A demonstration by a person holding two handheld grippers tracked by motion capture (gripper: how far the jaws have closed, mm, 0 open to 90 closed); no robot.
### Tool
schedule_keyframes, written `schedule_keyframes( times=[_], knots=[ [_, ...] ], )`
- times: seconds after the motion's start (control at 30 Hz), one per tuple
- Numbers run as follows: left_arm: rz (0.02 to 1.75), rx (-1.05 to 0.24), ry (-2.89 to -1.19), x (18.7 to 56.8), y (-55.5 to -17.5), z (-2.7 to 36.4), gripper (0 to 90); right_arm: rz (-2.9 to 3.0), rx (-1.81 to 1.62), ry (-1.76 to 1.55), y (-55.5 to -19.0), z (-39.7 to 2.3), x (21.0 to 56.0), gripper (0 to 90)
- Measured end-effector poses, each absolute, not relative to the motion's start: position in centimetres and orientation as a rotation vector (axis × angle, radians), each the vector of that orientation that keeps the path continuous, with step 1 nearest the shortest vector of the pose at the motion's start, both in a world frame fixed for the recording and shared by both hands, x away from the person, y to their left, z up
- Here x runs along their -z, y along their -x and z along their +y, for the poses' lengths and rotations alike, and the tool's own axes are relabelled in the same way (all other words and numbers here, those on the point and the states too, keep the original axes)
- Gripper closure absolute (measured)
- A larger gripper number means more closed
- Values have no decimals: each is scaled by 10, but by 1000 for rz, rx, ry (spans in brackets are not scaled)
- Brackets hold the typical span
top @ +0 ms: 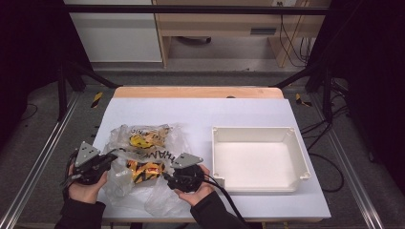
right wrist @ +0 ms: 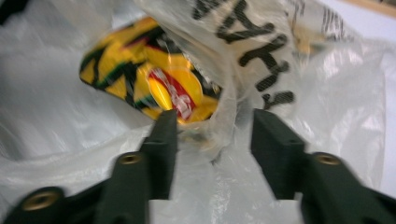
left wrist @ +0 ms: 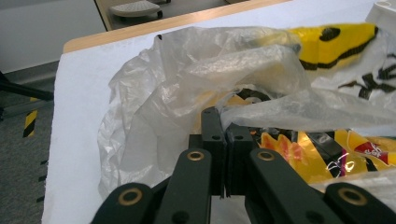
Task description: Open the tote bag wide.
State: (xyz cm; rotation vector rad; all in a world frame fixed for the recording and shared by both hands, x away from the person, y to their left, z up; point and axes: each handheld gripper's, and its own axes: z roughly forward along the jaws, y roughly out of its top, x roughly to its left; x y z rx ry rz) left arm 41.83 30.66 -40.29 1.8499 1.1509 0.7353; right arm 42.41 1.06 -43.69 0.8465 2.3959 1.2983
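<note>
High view: white-topped table centre frame, wood edge along its far side. Clear plastic bag w/ black lettering lies crumpled in lower-left part of table, yellow snack packets visible inside it. Empty white bin sits right of centre, just beside the bag, not touching as far as I can tell. Left gripper at lower left of frame, held in person's left hand, tips at bag's left edge. Right gripper lower centre, held in right hand, tips pointing left into bag's lower right part; its cable trails off toward bottom edge. Left gripper view: 2 black jaws pressed together at frame centre, a fold of the bag's film pinched between them, so left gripper is clamped on the bag; bag billows up behind, yellow packet upper right, another packet lower right. Right gripper view (blurred): right gripper w/ jaws apart at moderate width, pads not pressing anything; bag film bunches loosely in the gap betw. them. Yellow-red packet lies inside bag just above the left-hand jaw tip; cannot tell if tip touches it through the film. Black letters on film at upper centre-right.
</note>
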Motion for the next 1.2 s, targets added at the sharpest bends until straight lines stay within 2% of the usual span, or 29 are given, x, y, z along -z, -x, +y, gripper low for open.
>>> schedule_keyframes(
  times=[0.1,0.13,0.17,0.67,0.93,1.2],
  knots=[
    [1150,-732,-1848,403,-418,307,894,2427,-1269,-863,-426,5,439,845],
    [1152,-731,-1848,403,-418,307,894,2421,-1259,-866,-426,3,438,891],
    [1148,-736,-1852,403,-418,307,894,2408,-1249,-871,-426,0,438,900],
    [1155,-752,-1896,410,-431,299,891,2198,-1244,-959,-448,-23,414,900],
    [1180,-793,-1910,412,-450,299,890,2197,-1124,-989,-465,-6,428,900],
    [1217,-739,-1896,418,-452,310,797,2216,-1034,-958,-466,11,433,900]
  ],
)
